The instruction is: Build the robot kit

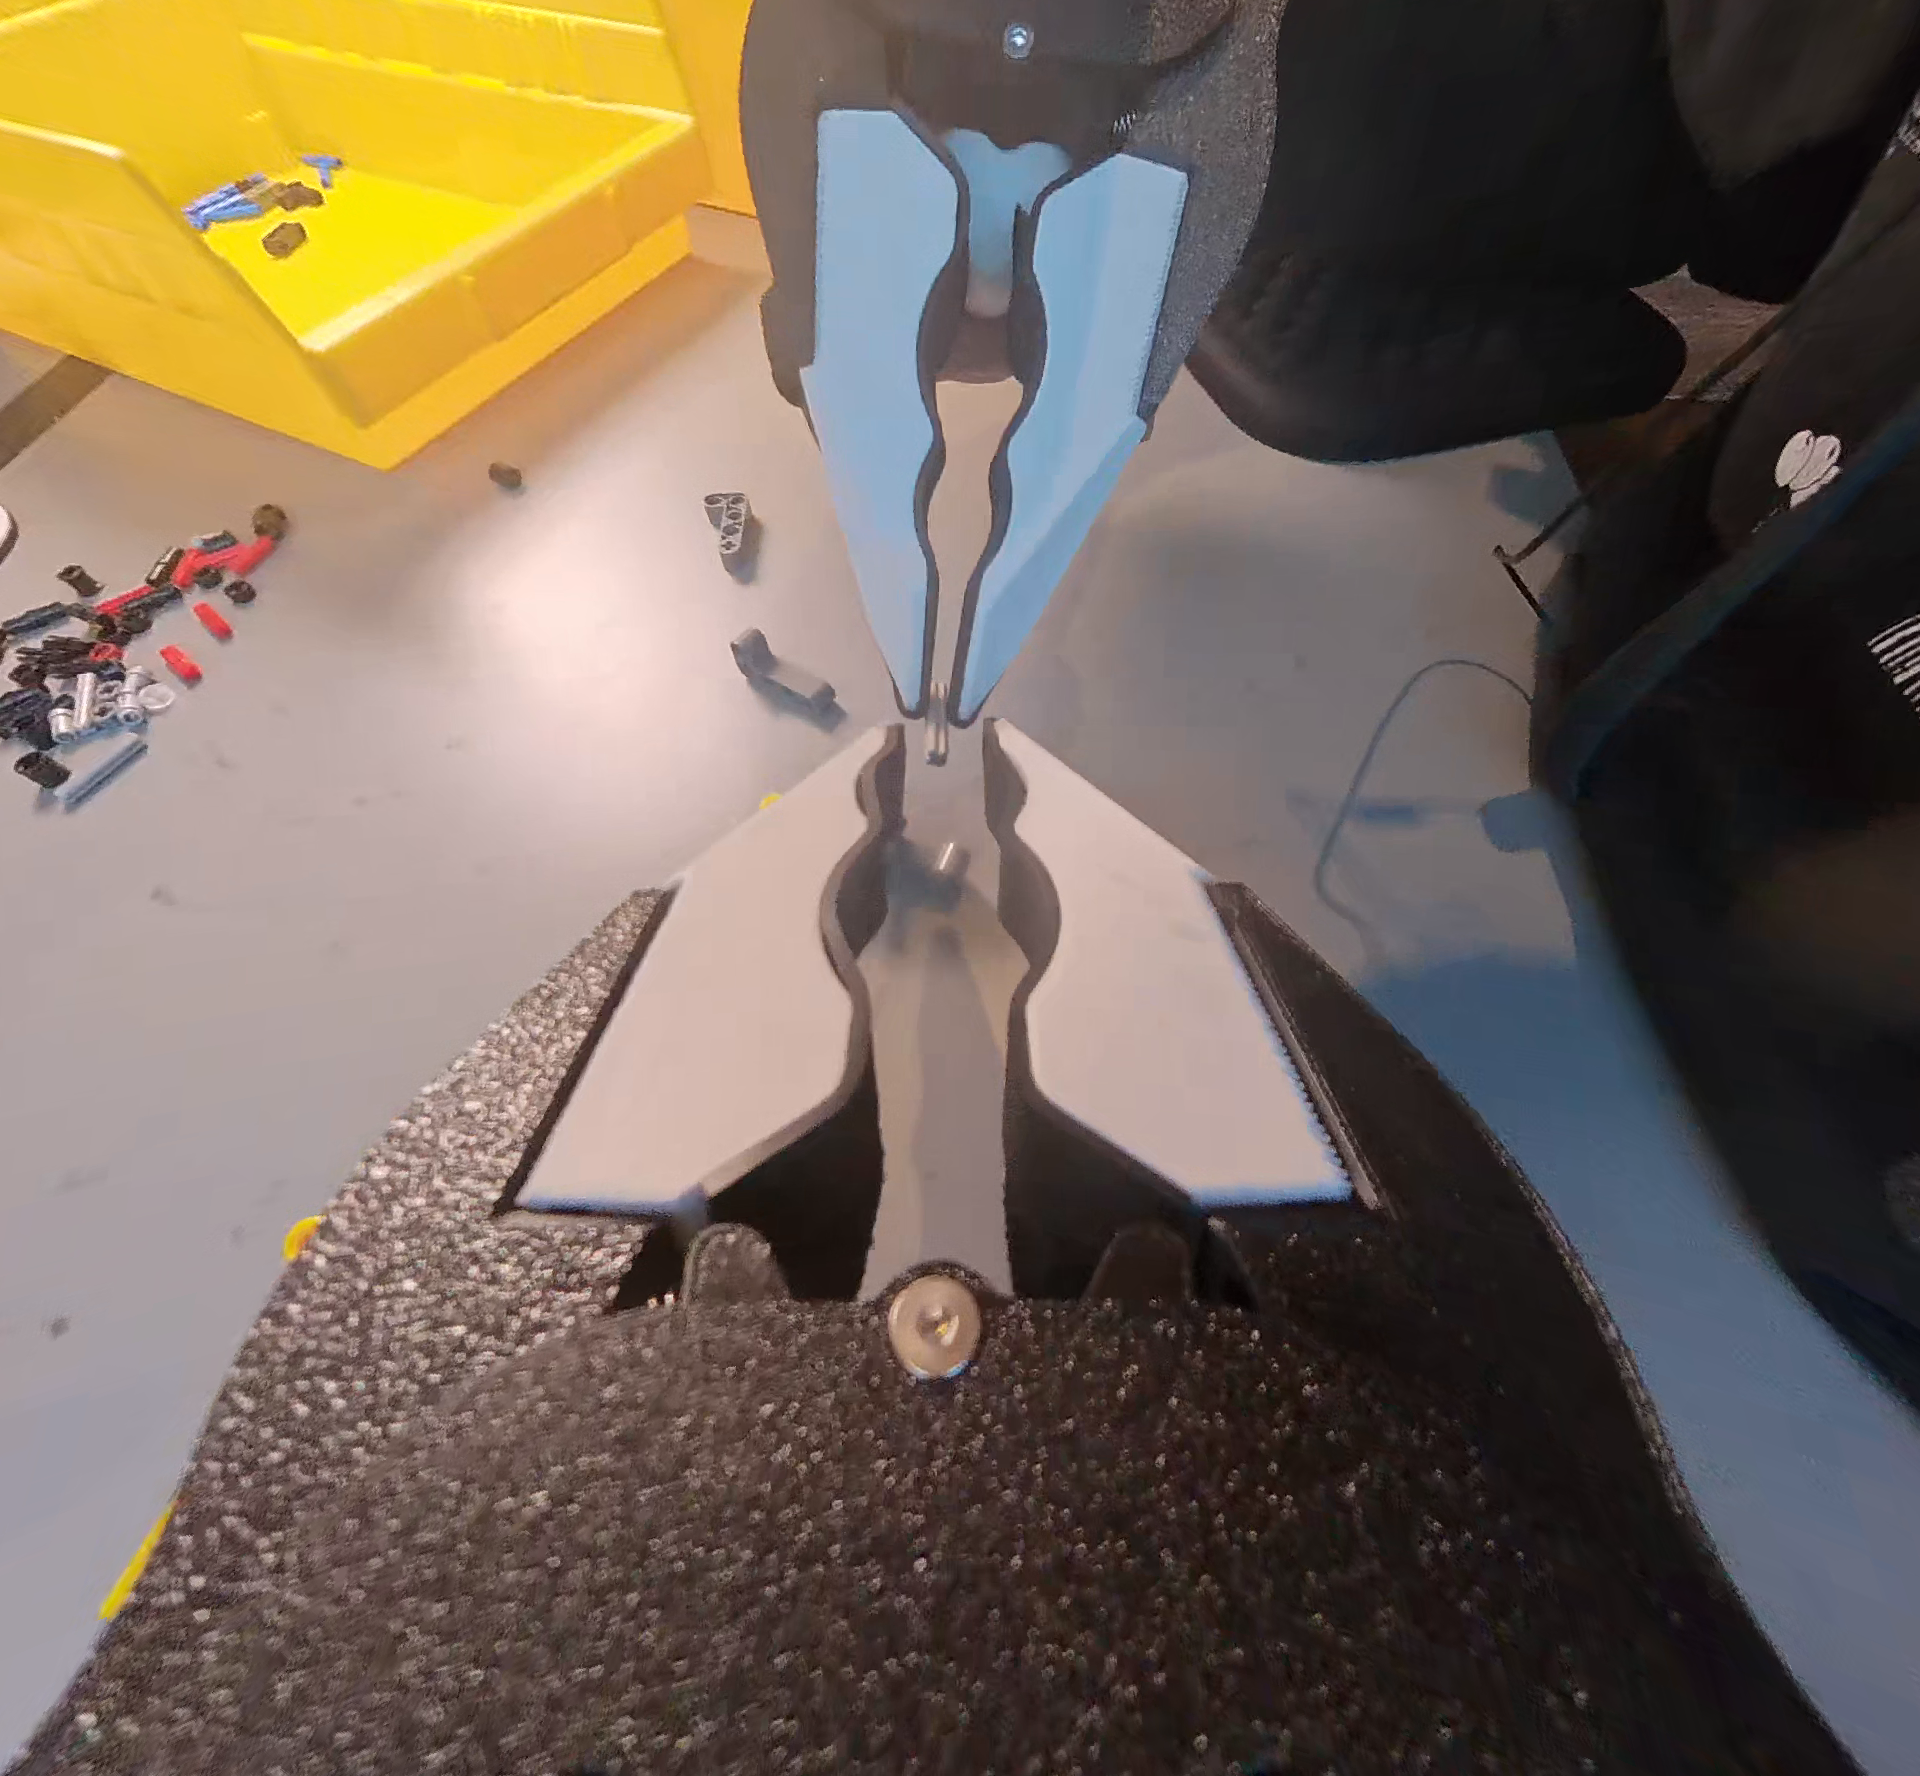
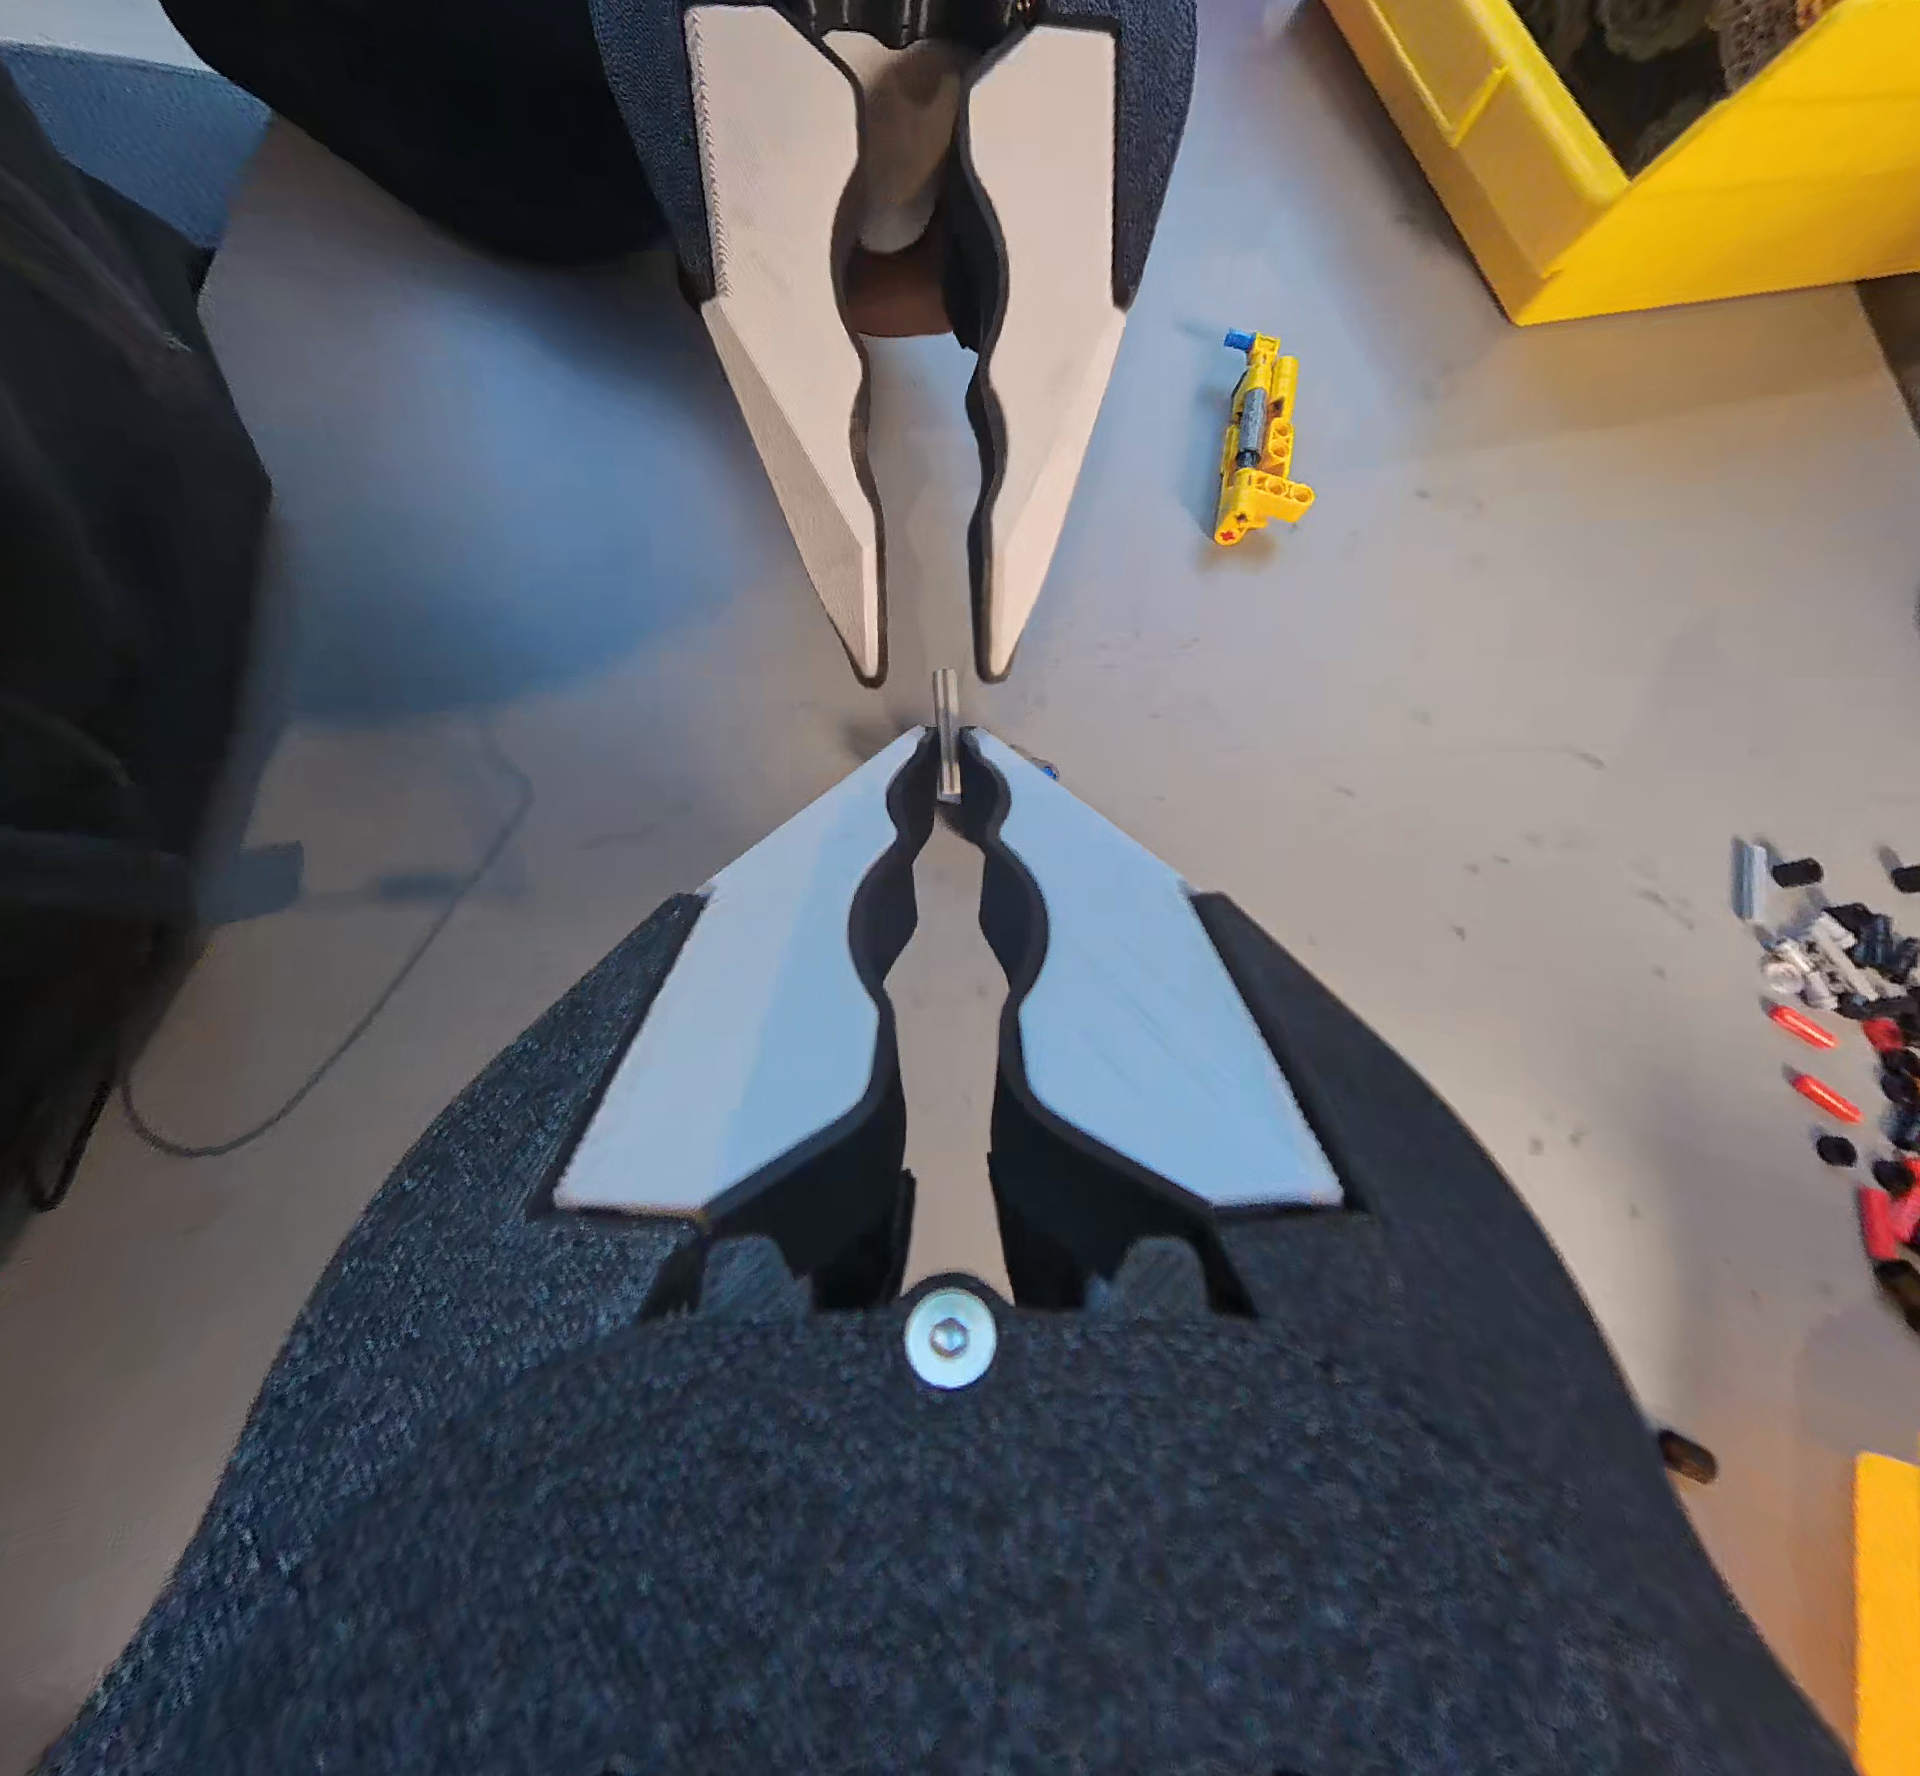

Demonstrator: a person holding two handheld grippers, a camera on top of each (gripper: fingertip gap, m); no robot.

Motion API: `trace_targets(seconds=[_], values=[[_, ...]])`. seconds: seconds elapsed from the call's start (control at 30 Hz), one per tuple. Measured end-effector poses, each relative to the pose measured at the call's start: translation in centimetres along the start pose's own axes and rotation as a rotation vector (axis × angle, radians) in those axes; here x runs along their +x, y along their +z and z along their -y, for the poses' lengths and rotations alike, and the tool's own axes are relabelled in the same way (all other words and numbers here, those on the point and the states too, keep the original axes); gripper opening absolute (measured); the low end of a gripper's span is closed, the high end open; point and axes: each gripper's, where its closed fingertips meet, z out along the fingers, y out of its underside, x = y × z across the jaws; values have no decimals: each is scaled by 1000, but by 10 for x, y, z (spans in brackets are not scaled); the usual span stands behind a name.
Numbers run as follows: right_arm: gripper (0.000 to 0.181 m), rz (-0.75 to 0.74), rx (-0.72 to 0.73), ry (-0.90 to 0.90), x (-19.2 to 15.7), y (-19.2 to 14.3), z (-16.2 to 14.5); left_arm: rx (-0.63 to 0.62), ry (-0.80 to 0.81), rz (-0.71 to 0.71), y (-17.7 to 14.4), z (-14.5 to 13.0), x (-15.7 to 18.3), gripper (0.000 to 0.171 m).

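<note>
The right hand-held gripper (image 2: 943, 739) was clenched on a small grey pin (image 2: 945, 734), which stood upright between its tips and stuck out above them. The left hand-held gripper (image 1: 940, 739) faced it tip to tip, with its fingers parted and the end of the pin just between them, not gripped. Both were above the grey worktop (image 2: 1455, 687).

In the left wrist view, two dark grey building-toy pieces (image 1: 784, 666) lay near the tips, a heap of small black, red and grey pieces (image 1: 114, 646) lay farther to the left, and yellow bins (image 1: 343, 199) stood behind it. In the right wrist view, a small yellow assembled part (image 2: 1259, 438) lay on the worktop beside the left hand-held gripper.
</note>
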Motion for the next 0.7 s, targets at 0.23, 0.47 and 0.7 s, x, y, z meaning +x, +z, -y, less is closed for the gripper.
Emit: trace_targets(seconds=[0.23, 0.47, 0.7], values=[[3, -32, 60, -72, -1, -5, 13, 22, -18, 12, -2, 3, -3, 7], [3, -41, 165, -100, -1, -14, 28, 97, -48, -27, -8, 15, 1, 3], [9, 23, 308, -54, -5, -26, 39, 188, 14, -35, -15, 29, 7, 3]])
